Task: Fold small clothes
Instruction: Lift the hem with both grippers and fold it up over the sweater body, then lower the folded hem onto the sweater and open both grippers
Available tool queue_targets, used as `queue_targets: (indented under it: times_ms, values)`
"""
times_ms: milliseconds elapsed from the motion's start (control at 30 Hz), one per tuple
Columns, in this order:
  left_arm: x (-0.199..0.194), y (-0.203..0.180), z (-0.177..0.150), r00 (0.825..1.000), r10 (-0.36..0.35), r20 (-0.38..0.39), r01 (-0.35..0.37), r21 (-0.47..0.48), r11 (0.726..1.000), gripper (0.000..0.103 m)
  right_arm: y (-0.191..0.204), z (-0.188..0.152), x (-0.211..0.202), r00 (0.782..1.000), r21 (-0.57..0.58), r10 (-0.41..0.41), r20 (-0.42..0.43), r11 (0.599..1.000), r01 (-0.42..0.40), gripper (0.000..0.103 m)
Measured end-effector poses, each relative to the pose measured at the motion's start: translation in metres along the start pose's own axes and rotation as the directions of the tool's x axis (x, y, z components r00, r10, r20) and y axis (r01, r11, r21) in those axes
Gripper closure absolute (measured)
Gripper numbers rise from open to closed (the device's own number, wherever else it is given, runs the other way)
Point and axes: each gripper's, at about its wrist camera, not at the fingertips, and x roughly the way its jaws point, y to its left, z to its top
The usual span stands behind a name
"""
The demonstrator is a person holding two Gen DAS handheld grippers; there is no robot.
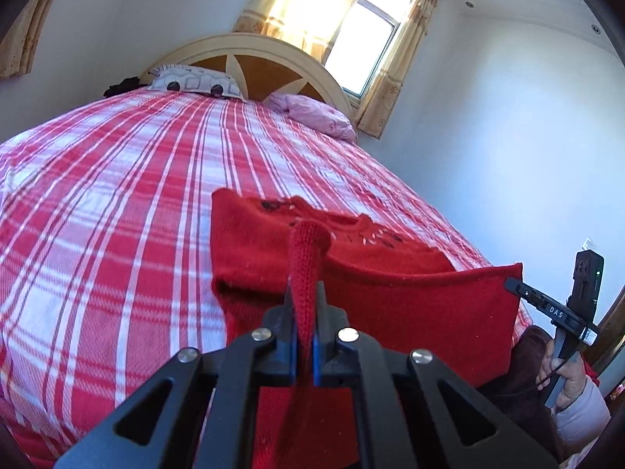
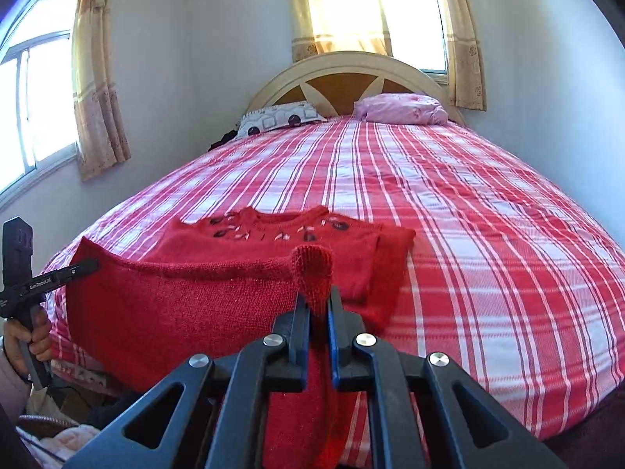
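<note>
A red knit sweater point(image 1: 254, 242) with dark and silver trim at the neck lies on the plaid bed; it also shows in the right wrist view point(image 2: 273, 250). Its bottom hem is lifted off the bed and stretched between both grippers. My left gripper point(image 1: 304, 293) is shut on one hem corner, which sticks up between the fingers. My right gripper point(image 2: 315, 297) is shut on the other hem corner. Each gripper shows in the other's view, at the far end of the taut hem: the right gripper point(image 1: 515, 287), the left gripper point(image 2: 88, 264).
The bed point(image 2: 468, 215) has a red and white plaid sheet. At the headboard point(image 2: 351, 74) lie a patterned pillow point(image 2: 279, 117) and a pink pillow point(image 2: 402, 107). Curtained windows point(image 2: 410, 19) stand behind. A wall runs along the bed's right side point(image 1: 488, 136).
</note>
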Motion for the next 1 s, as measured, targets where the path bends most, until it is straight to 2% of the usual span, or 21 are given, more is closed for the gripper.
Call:
queue_targets:
  times_ms: [600, 800, 1000]
  values:
    - [0.041, 0.003, 0.062, 0.998, 0.029, 0.051, -0.027, -0.024, 0.999, 0.098, -0.016, 0.063, 0.041, 0.999, 0.011, -0.001, 0.047, 1.000, 0.000, 0.096]
    - [0.069, 0.016, 0.085, 0.998, 0.051, 0.044, -0.049, -0.055, 0.997, 0.098, -0.023, 0.088, 0.077, 1.000, 0.010, -0.010, 0.023, 1.000, 0.009, 0.096]
    - [0.102, 0.029, 0.093, 0.998, 0.069, 0.010, -0.068, -0.088, 0.994, 0.098, -0.033, 0.097, 0.120, 0.999, 0.027, -0.029, -0.017, 0.999, 0.030, 0.096]
